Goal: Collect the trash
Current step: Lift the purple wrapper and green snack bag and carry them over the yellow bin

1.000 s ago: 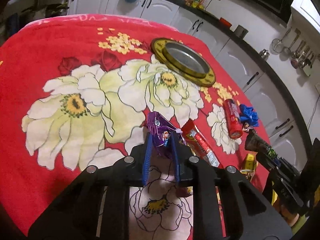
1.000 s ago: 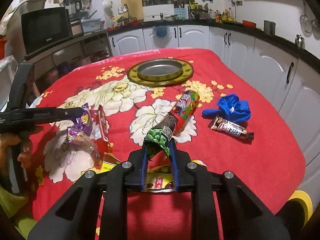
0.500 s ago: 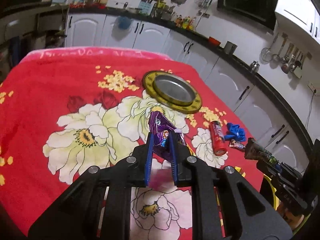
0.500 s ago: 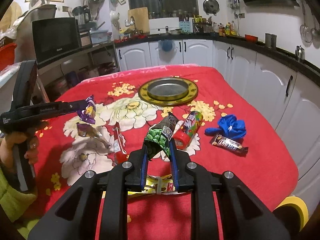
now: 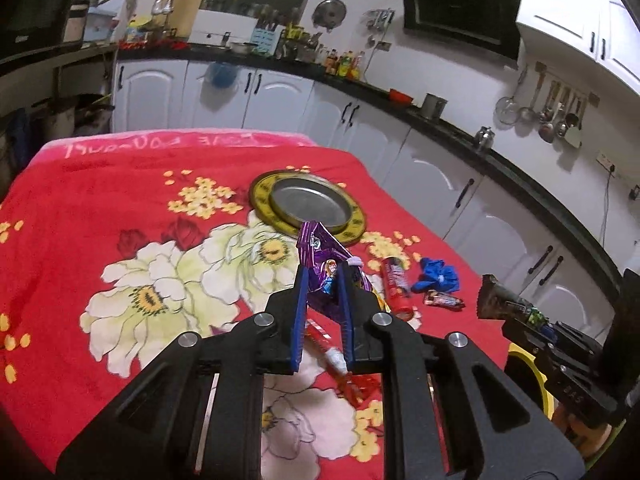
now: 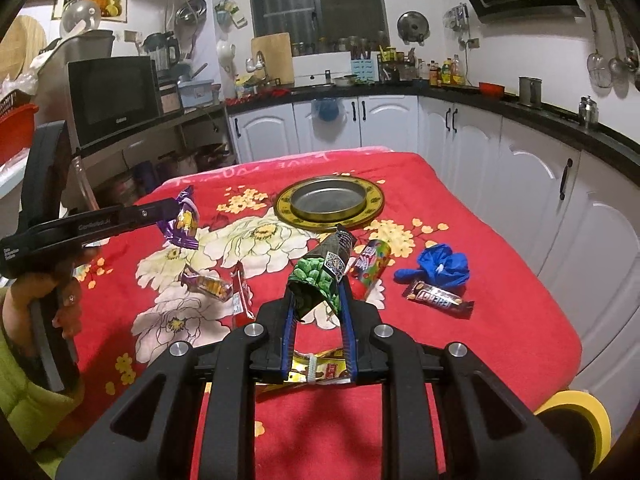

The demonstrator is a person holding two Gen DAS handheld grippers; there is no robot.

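The purple wrapper (image 5: 320,258) is clamped in the left tool (image 5: 323,280), lifted clear of the surface (image 5: 80,184); its long axis runs forward and up from the pads, its pointed end toward the round metal tray (image 5: 308,202). The left tool's jaws have just been closing on it. The green-and-dark wrapper (image 6: 322,270) is pinched in the right tool (image 6: 316,300), also off the surface, standing up and tilting away to the right, its dark torn end highest. Both tools slope downward toward the red floral cloth. From the right view, a hand (image 6: 44,292) grips the left tool's handle at the left, a green sleeve (image 6: 24,364) below it.

On the cloth lie a red tube (image 6: 370,262), a crumpled blue piece (image 6: 438,266), a dark chocolate bar wrapper (image 6: 438,300), a small orange-purple wrapper (image 6: 208,284) and a red sachet (image 6: 240,292), all between the tools and the tray. A yellow packet (image 6: 316,370) lies under the right tool.
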